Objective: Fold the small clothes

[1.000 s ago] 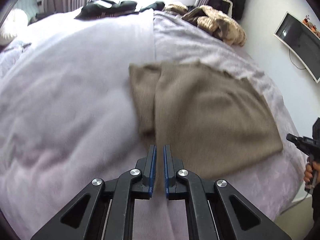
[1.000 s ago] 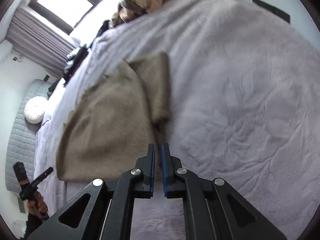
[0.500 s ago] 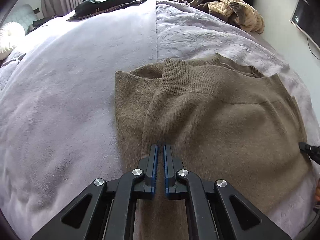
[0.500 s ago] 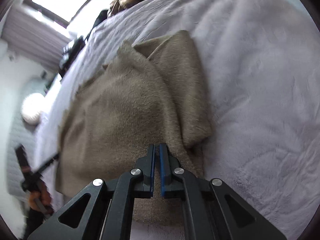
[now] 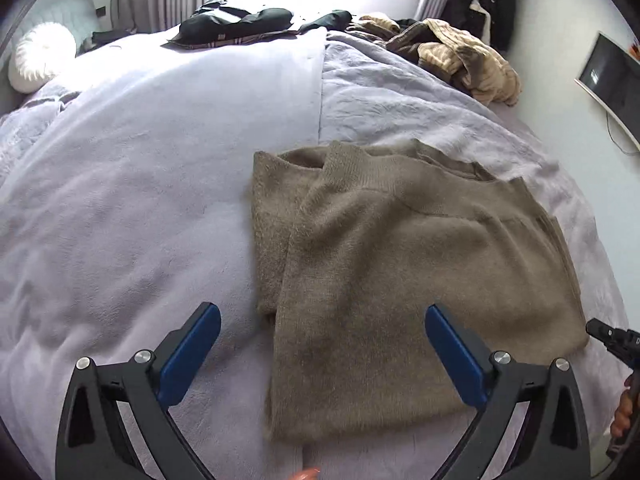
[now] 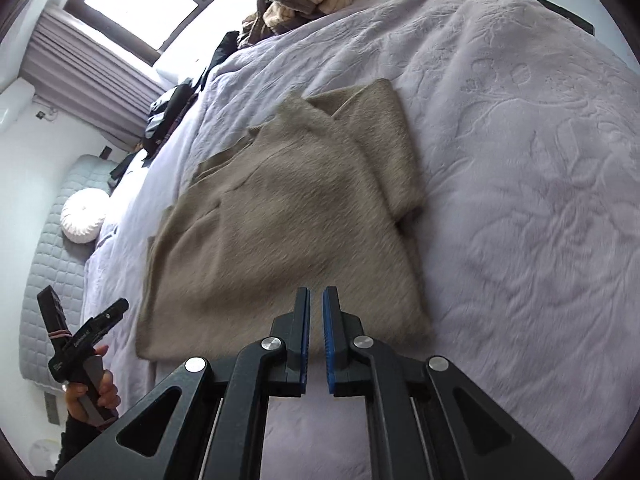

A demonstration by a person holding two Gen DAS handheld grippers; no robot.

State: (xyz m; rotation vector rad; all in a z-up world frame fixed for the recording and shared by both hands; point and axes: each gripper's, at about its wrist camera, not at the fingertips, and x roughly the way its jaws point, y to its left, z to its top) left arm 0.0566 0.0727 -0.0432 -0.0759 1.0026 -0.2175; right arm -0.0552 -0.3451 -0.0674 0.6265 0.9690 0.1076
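A brown knit sweater [image 5: 400, 272] lies partly folded on the lilac bedspread [image 5: 140, 200], one side turned over the body. My left gripper [image 5: 322, 320] is open wide just above the sweater's near edge, holding nothing. In the right wrist view the same sweater [image 6: 288, 240] lies ahead. My right gripper [image 6: 316, 300] has its jaws nearly together with a thin gap, empty, above the sweater's near edge. The right gripper's tip [image 5: 612, 338] shows at the right edge of the left wrist view; the left gripper [image 6: 92, 332] shows in a hand at the lower left of the right wrist view.
A heap of beige and brown clothes [image 5: 460, 56] lies at the bed's far right. Dark clothes [image 5: 240, 24] lie at the far edge below the window. A round white pillow [image 5: 40, 60] sits far left. A wall screen [image 5: 612, 80] hangs on the right.
My left gripper has opened wide from shut and drawn back a little. My right gripper has pulled back slightly and its jaws have parted a sliver. The sweater lies still.
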